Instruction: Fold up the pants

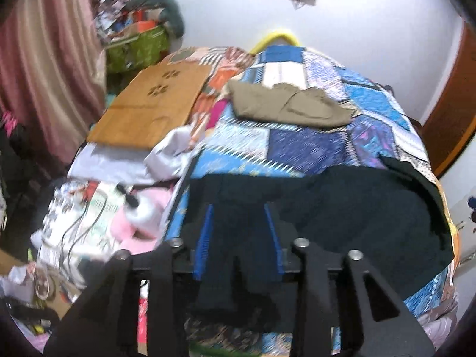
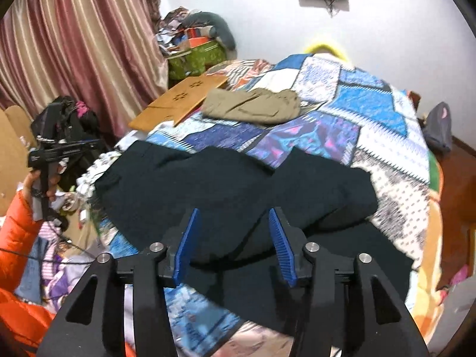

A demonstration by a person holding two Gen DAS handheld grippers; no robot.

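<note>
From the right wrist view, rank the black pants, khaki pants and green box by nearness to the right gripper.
1. Black pants, just ahead of the right gripper.
2. Khaki pants, mid-bed.
3. Green box, far left by the wall.

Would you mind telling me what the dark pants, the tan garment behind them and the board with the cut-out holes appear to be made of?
Dark pants: matte, soft woven or knit cloth, judging by its limp folds and lack of sheen.
Tan garment: matte cloth, perhaps cotton twill, creased, with a visible seam.
Board: rigid, flat, honey-coloured wood or bamboo with a smooth finish and neat cut-out holes.
</note>
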